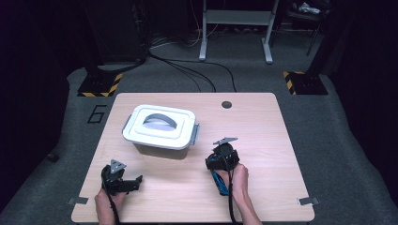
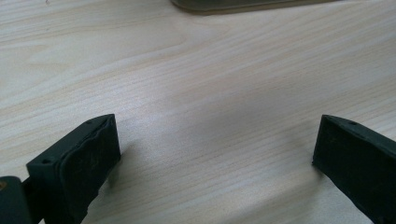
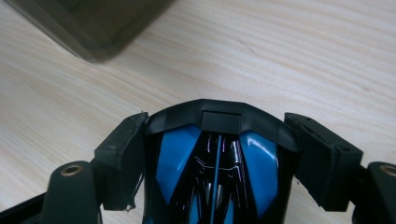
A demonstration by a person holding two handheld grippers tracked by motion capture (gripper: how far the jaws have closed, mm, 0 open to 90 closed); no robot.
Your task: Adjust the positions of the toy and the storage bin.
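A glossy blue and black object (image 3: 219,163) sits between the jaws of my right gripper (image 3: 219,140), both pads (image 3: 123,154) pressing its sides. From above, the right gripper (image 1: 218,159) is at the table's front middle, right of the box, with the blue object (image 1: 218,182) running back under the hand. A grey storage box (image 1: 159,126) with a white lid and a grey handle stands left of centre. My left gripper (image 1: 136,180) rests at the front left, jaws wide apart. In its own view the left gripper (image 2: 215,149) has bare wood between its pads.
The light wooden table (image 1: 263,140) has a dark round hole (image 1: 226,104) near its far edge. The box's lower edge shows as a box corner (image 3: 93,23) and a box rim (image 2: 243,4). Beyond the table, cables and stand bases lie on the floor.
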